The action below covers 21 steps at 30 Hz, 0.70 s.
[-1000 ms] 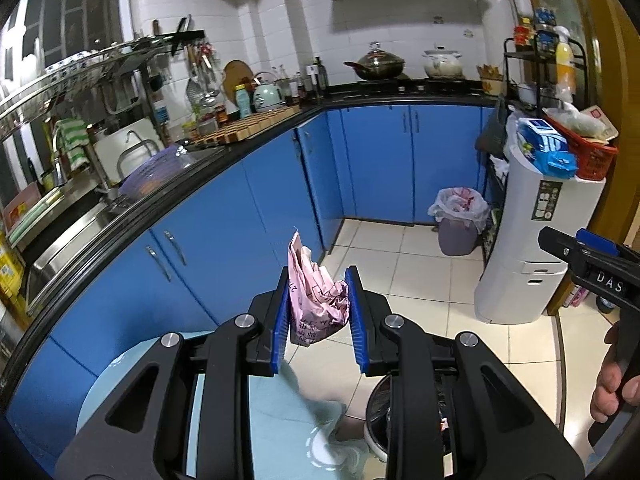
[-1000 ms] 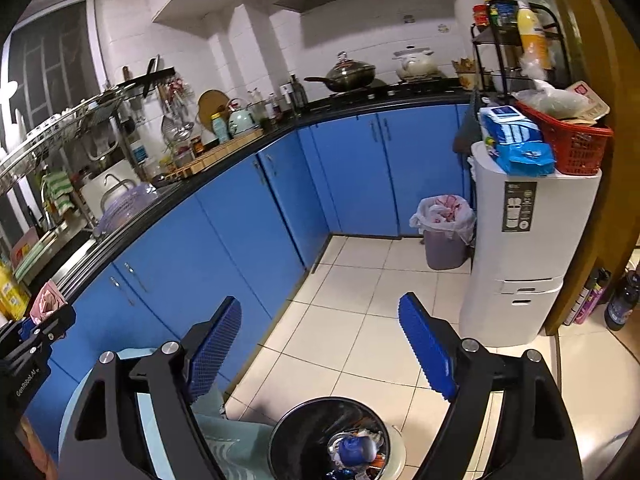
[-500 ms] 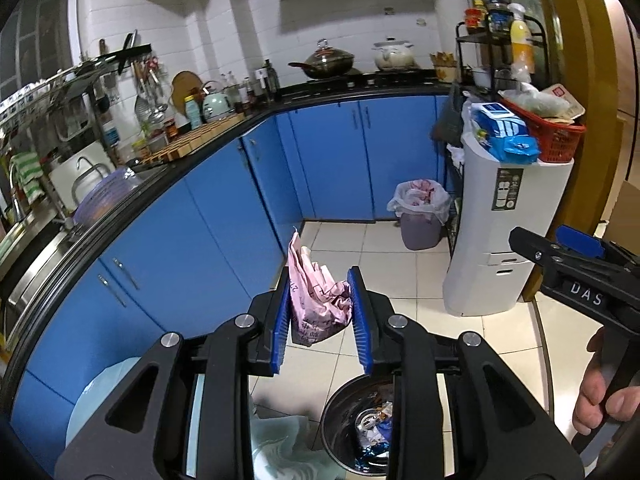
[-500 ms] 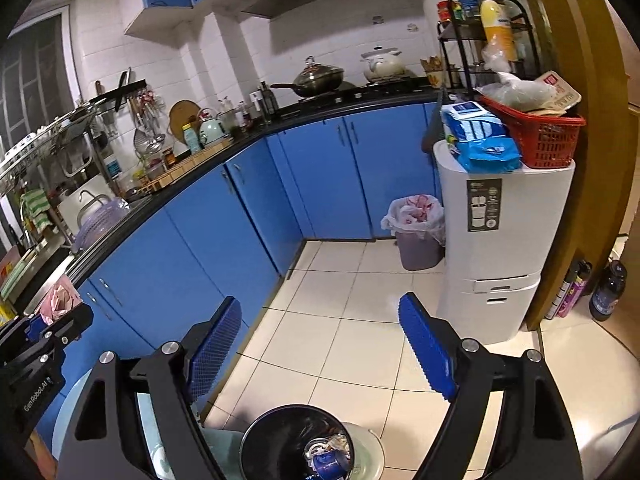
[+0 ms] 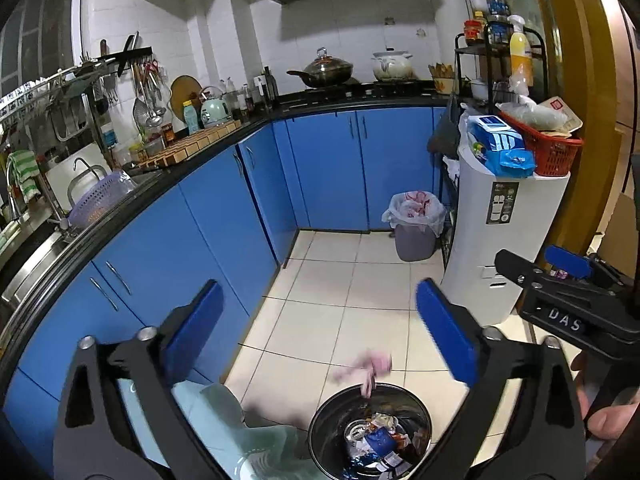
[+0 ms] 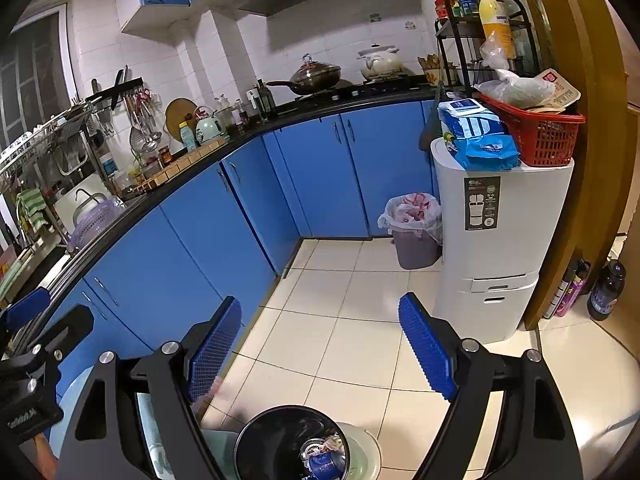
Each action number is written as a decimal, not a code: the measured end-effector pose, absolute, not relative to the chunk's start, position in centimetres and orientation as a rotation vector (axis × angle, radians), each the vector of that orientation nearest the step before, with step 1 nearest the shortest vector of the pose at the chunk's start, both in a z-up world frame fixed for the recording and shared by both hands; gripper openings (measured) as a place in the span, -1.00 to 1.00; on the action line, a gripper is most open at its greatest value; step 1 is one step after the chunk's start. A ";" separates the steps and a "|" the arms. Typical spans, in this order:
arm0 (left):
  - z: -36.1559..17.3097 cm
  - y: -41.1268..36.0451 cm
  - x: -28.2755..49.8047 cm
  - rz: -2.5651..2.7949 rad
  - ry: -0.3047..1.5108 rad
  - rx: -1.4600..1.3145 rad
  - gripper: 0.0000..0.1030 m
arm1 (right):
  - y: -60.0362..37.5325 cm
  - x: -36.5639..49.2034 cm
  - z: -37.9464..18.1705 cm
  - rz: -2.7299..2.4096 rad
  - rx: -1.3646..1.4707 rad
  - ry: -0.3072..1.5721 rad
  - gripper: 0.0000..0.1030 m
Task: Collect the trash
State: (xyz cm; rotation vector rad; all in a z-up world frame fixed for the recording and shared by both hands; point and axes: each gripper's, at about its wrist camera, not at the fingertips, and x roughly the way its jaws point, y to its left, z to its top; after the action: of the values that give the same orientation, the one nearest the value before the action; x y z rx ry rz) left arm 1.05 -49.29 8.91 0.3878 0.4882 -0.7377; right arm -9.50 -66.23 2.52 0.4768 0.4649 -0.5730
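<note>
Left wrist view: left gripper point(image 5: 320, 320) is gaping wide, holding nothing. Pink wrapper point(image 5: 370, 368), motion-blurred, is hanging in the air below and ahead of the blue pads point(image 5: 446, 338), just over the rim of the black bin point(image 5: 320, 432), which is sitting under the gripper with trash inside. Right wrist view: right gripper point(image 6: 320, 344) is also spreading wide and empty, hovering above the bin point(image 6: 256, 432); wrapper isn't clearly showing here.

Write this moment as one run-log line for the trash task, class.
left gripper: open | pink wrapper: blurred, mid-air above black bin | right gripper: open, holding nothing | phase: drop
</note>
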 end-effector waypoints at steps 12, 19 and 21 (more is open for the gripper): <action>8.4 -49.6 0.8 -0.739 0.515 0.410 0.93 | -66.2 -9.7 2.7 -0.570 0.477 0.460 0.54; 8.4 -49.6 0.6 -0.752 0.511 0.419 0.93 | -66.1 -9.9 2.7 -0.562 0.479 0.453 0.53; 8.4 -49.6 0.5 -0.749 0.511 0.420 0.93 | -66.1 -10.0 2.7 -0.561 0.482 0.451 0.54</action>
State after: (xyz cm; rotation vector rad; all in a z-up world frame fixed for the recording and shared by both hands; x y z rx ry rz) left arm 0.50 -49.58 8.38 0.4203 0.5106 -0.7493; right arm -9.97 -66.14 2.73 0.4817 0.4511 -0.5614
